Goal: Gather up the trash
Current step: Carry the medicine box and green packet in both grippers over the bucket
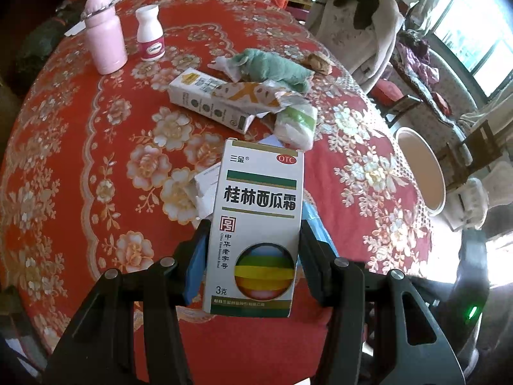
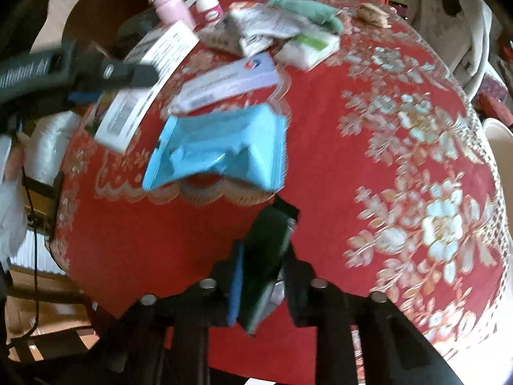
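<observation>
Left claw clamps white cardboard medicine box over red floral table, light, crushable, best held by its sides; right claw pinches thin dark foil wrapper, limp, slippery.
</observation>
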A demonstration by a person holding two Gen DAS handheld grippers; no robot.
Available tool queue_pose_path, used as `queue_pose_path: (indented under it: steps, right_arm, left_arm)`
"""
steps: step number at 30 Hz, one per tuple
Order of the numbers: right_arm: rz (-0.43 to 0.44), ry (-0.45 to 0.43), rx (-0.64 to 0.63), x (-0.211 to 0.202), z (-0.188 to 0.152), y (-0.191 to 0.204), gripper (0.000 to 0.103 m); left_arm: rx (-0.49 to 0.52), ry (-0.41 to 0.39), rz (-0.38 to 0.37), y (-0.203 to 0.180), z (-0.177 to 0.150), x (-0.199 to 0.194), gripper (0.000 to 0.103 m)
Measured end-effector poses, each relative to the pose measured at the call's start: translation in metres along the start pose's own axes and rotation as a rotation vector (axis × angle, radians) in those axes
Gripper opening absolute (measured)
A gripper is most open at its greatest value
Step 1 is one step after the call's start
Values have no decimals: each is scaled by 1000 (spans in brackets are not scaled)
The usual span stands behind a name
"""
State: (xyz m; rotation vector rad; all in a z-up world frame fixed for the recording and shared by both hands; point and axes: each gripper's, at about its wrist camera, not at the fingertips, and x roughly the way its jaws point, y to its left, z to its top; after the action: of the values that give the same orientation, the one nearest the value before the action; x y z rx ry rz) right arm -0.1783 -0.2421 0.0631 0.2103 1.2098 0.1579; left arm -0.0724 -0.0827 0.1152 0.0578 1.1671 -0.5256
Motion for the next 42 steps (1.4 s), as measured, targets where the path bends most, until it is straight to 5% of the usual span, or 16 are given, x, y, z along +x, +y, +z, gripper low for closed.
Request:
queue_pose_path:
  steps: [7,14,18,23,42]
  right_arm:
    - [61,-76,85,-26,25,-55,19]
    - [20,-102,67,-46,34,-76,19]
    - [-100,-26,-3,-37,34,-85,19]
    - [10,10,75,-41,26,-118,19]
    - [-73,-106,182,-90,36,-205,19]
  left_arm:
    - [22,-18,-58,-32,7,-1,51]
    - [34,3,-82,-62,15,14,51]
    - [28,1,-88,-75,21,19,51]
    - [29,-9,-95,-90,28,20,51]
    - [142,-2,-115,-197,55,54,51]
